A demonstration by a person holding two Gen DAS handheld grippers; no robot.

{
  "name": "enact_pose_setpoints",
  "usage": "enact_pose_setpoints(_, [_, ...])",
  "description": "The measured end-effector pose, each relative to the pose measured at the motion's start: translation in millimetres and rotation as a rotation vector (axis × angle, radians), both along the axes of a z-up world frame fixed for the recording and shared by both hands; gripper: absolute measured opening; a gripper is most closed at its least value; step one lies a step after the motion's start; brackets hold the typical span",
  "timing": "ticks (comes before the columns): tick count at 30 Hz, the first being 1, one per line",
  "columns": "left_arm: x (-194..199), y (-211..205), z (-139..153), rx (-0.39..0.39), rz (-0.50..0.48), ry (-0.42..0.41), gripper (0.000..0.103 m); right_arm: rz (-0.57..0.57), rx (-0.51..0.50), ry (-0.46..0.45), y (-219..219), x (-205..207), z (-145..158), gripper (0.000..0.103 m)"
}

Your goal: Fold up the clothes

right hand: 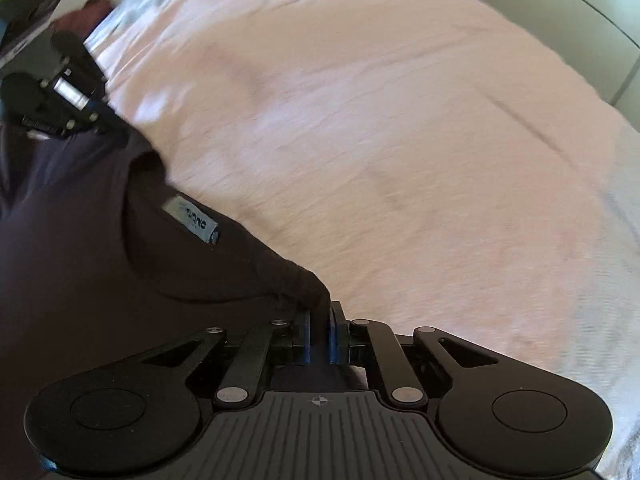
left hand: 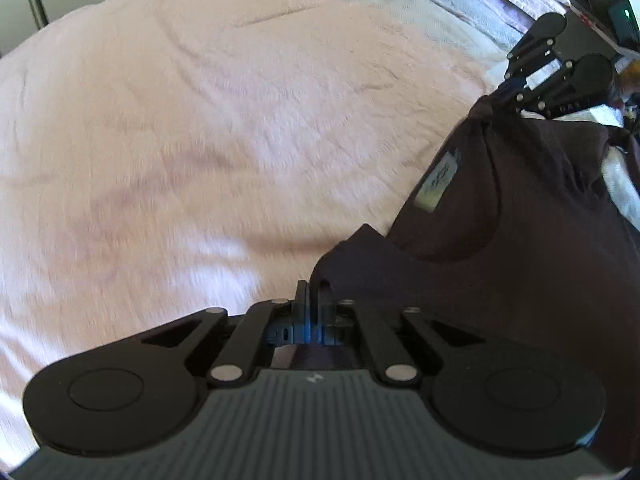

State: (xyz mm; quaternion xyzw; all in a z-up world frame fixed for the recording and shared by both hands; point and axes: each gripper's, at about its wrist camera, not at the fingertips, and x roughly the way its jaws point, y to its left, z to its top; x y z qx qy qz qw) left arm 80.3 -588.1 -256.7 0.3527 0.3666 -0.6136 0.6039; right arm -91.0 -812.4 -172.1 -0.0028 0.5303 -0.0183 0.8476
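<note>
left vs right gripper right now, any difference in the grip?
Left gripper has its pads pressed nearly flush on the dark shirt; right gripper shows a thicker wad of cloth between its pads. Left pinches the collar edge left of the neck label, right pinches right of it. Both are shut on the shirt over the pink blanket.

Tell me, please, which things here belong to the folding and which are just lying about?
Job: dark garment; left gripper; right gripper, each shut on its neckline.
Lying about: pink blanket; pale blue cover.

My right gripper [right hand: 319, 330] pinches the dark shirt [right hand: 100, 264] hem; my left gripper [right hand: 100, 126] grips it at ten o'clock.
</note>
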Motion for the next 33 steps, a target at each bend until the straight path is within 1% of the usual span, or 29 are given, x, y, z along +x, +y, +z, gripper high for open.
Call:
enact_pose_setpoints(3, [-1.9,-8.6,-23.8,0.063,-0.004,-0.01,0.003,-0.04,0.013,0.01,-10.7,0.0,-13.4,0.007])
enact_pose_setpoints(4, [-1.4,-7.0,-27.8,0.062,0.011,-0.004,0.003,-0.051,0.012,0.008,-10.0,-1.3,-18.9,0.007])
enact_pose_setpoints(7, [1.1,0.4,-25.9,0.023,0.057,0.018,0.003,-0.125,0.031,-0.037,-16.1,-17.0,-19.4,0.007])
enact_pose_setpoints(9, [-0.6,3.2,-13.1,-0.016,0.048,0.008,0.003,-0.18,0.044,-0.071,-24.1,-27.6,-13.7,0.007])
enact_pose_setpoints(12, [-4.4,6.2,9.2,-0.094,0.036,-0.011,0.003,-0.23,0.039,-0.122,-31.3,-40.0,2.5,0.007])
enact_pose_setpoints(13, [-3.6,6.6,10.7,-0.1,0.041,-0.014,0.003,-0.243,0.041,-0.126,-30.3,-43.7,5.0,0.007])
enact_pose_setpoints(14, [-3.0,4.8,4.3,-0.077,0.043,-0.021,0.003,-0.253,0.051,-0.121,-30.5,-45.8,3.1,0.007])
enact_pose_setpoints(15, [-3.7,1.4,-6.9,-0.036,0.042,-0.03,0.003,-0.26,0.06,-0.109,-30.5,-46.0,-1.0,0.007])
enact_pose_setpoints(16, [-5.0,-1.9,-18.6,0.007,0.04,-0.039,0.004,-0.256,0.061,-0.087,-29.6,-42.3,-9.1,0.007])
enact_pose_setpoints(17, [-5.8,-4.0,-26.6,0.034,0.042,-0.045,0.004,-0.246,0.049,-0.067,-27.7,-37.7,-16.2,0.007])
enact_pose_setpoints(19, [-7.3,-2.9,-25.0,0.033,0.055,-0.048,0.005,-0.241,0.032,-0.051,-23.6,-29.9,-20.7,0.008])
enact_pose_setpoints(20, [-8.1,-1.9,-22.6,0.029,0.061,-0.048,0.008,-0.243,0.022,-0.061,-21.1,-29.4,-17.0,0.011])
enact_pose_setpoints(21, [-8.9,-0.9,-20.1,0.025,0.068,-0.049,0.012,-0.243,0.012,-0.084,-18.0,-32.1,-10.3,0.023])
enact_pose_setpoints(22, [-9.7,0.0,-17.7,0.02,0.074,-0.05,0.014,-0.248,-0.003,-0.105,-14.9,-35.9,-4.2,0.032])
enact_pose_setpoints(23, [-10.3,1.7,-13.3,0.013,0.083,-0.056,0.016,-0.263,-0.023,-0.123,-11.9,-41.5,1.1,0.049])
enact_pose_setpoints(24, [-9.9,4.7,-7.5,0.003,0.099,-0.059,0.016,-0.282,-0.036,-0.143,-9.6,-49.2,7.1,0.058])
enact_pose_setpoints(26, [-9.8,12.5,3.0,-0.019,0.143,-0.044,0.016,-0.355,-0.016,-0.182,-7.4,-75.5,18.4,0.059])
enact_pose_setpoints(28, [-16.8,17.9,11.4,-0.031,0.163,-0.033,0.016,-0.449,0.01,-0.186,-2.6,-105.8,21.3,0.059])
enact_pose_setpoints(30, [-30.9,21.0,17.1,-0.04,0.153,-0.028,0.017,-0.535,0.025,-0.179,5.0,-141.1,22.0,0.059])
enact_pose_setpoints(33, [-62.1,18.8,21.8,-0.033,0.093,-0.015,0.018,-0.676,0.02,-0.153,26.4,-201.8,23.6,0.059])
